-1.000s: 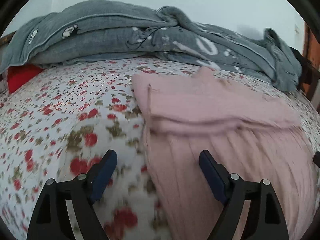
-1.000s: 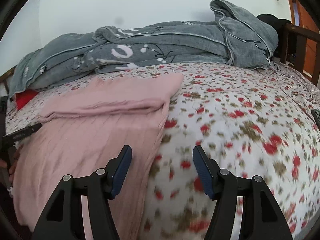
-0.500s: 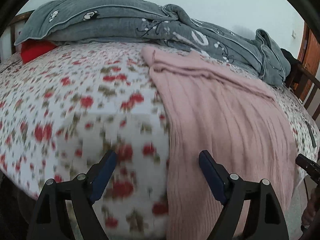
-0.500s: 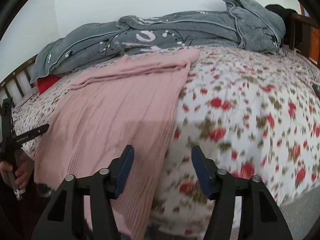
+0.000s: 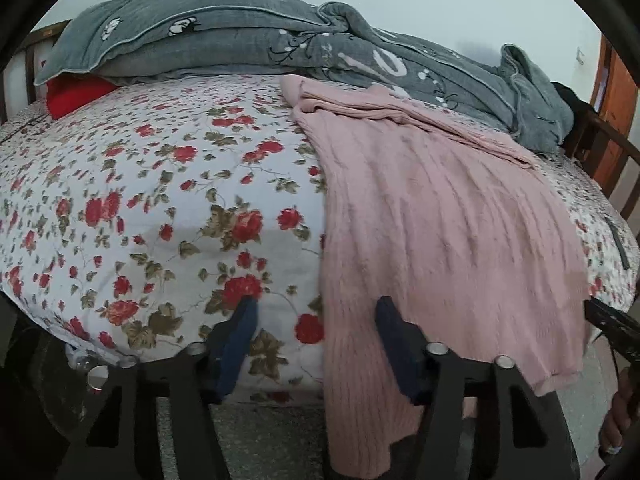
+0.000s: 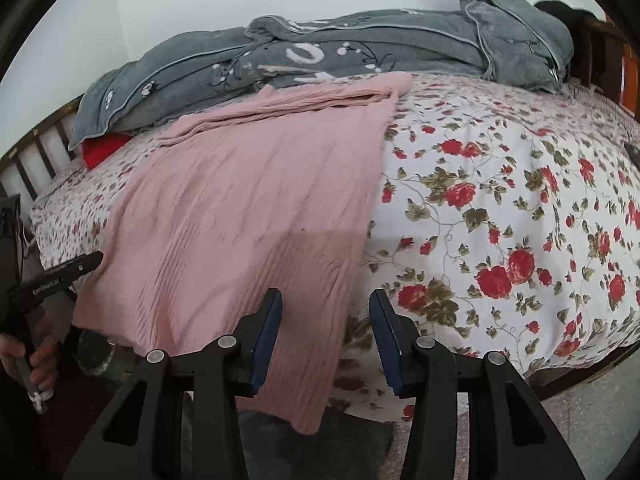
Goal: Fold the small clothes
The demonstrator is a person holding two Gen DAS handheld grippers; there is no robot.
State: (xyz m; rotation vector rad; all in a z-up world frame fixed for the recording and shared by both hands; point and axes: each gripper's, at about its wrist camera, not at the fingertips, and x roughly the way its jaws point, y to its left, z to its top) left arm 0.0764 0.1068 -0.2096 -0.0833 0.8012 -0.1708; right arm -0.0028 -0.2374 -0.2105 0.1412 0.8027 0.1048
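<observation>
A: Left wrist view first: left gripper [image 5: 314, 342] spread wide, holding nothing, poised at the near edge of the bed [image 5: 168, 208]. One blue pad over the floral sheet, the other over the left border of the pink knit garment [image 5: 440, 232].

B: And the garment itself?

A: Laid lengthwise from the grey quilt [image 5: 304, 40] at the far edge down to the near edge, hem spilling over and hanging toward the floor. Top end already turned into a narrow band near the quilt.

B: Right wrist view?

A: Right gripper [image 6: 325, 336] equally wide apart, empty, level with the near edge. Left pad over the garment's right border, right pad over bare sheet.

B: So, probably the grasp of the two hem corners before the next fold. How to do it well?

A: Drop low enough to reach the hanging hem, not the flat body above it. Close each pair of pads around a corner, front and back layers together; whether the hem is one layer or two, hard to tell from the fisheye blur. Pinch the ribbed band, firmer than the loose knit. Keep the sheet out of the bite, since one pad on each side sits over it. Lift both corners level, hold the hem taut between them, then carry toward the far edge without dragging the lower layer.
</observation>
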